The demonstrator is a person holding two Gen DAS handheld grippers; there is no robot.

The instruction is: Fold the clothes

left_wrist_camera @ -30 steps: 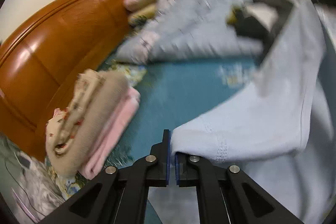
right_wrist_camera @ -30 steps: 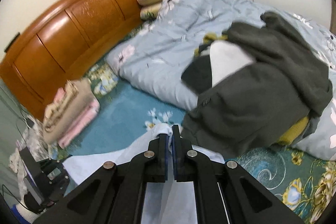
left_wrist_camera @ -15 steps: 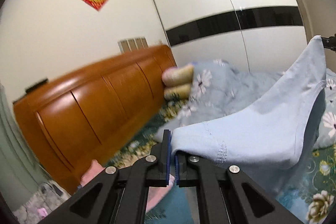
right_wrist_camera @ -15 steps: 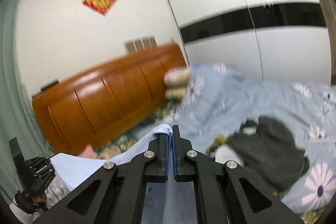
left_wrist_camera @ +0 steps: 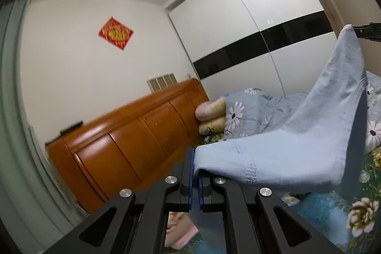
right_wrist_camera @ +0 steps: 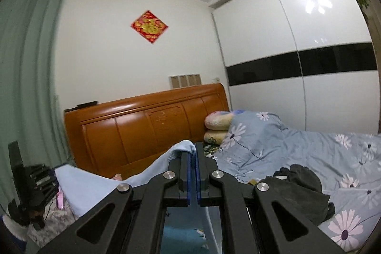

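Left claw (left_wrist_camera: pixel 195 170) clamped tight on one corner of the light blue garment (left_wrist_camera: pixel 297 146), blue pads pinching the hem. Right claw (right_wrist_camera: pixel 193 163) likewise closed on another corner of the same cloth, bunched over its tip. Garment held up in the air, stretched between both claws above the bed (right_wrist_camera: pixel 309 158) with its floral quilt. Dark grey clothes (right_wrist_camera: pixel 300 192) heaped on the quilt, right of the right claw. Wooden headboard (right_wrist_camera: pixel 142 130) behind, two pillows (right_wrist_camera: pixel 218 127) stacked against it.
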